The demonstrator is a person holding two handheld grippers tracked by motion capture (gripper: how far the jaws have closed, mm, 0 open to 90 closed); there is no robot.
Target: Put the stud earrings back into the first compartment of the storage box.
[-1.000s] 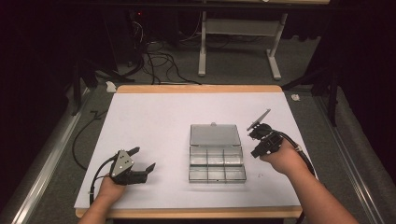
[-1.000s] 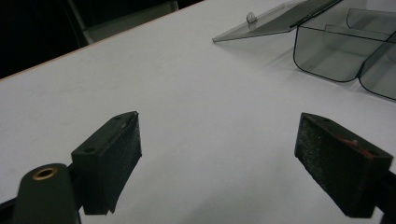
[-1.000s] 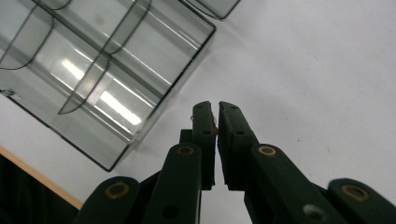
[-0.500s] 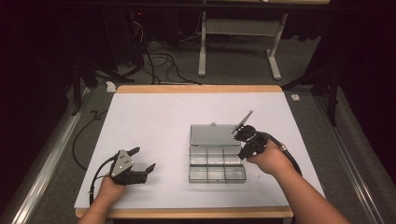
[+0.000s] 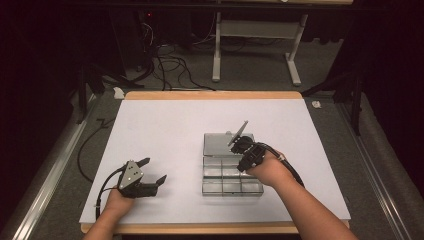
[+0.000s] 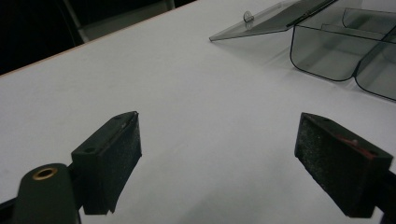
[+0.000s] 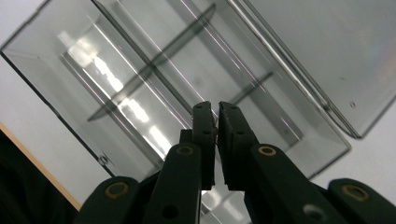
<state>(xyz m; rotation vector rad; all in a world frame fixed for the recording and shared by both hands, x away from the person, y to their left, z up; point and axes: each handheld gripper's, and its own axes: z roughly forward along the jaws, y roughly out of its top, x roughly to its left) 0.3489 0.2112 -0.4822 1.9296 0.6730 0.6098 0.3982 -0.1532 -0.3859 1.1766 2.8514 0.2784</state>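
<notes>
Moved since a second ago: right gripper [image 5: 239,146], from off the box's right side toward the tabletop's right edge to over the box's right half. Left gripper [image 5: 152,172] unchanged near the front-left corner of the tabletop [image 5: 165,125].

Right gripper [image 7: 216,122]: jaws pressed together, thin slit between the pads, something tiny and brownish in the slit at the tips, too small to identify. Tips hanging over the divided tray of the clear plastic box [image 7: 154,93], pointing down into it; contact with the tray not discernible. Right hand [image 5: 267,170] gripping from the front-right, forearm entering from the front edge, cable looping off toward the right edge.

Left gripper [image 6: 219,154]: jaws spread wide, nothing between the pads, bare white tabletop [image 6: 187,93] underneath. Body level and low on the surface, jaws pointing toward the box. Left hand [image 5: 117,200] behind it at the front edge, grey three-cornered plate on top.

Count: two grippers, two hands, one box. Six compartments visible in the high view, two rows of three.

Clear plastic box [image 5: 225,180]: right of centre on the tabletop, nearer the front edge than the back. Lid [image 5: 217,142] open, folded toward the back edge. In the left gripper view, lid [image 6: 266,18] lying nearly flat on the surface, box compartments [image 6: 327,56] looking empty.
</notes>
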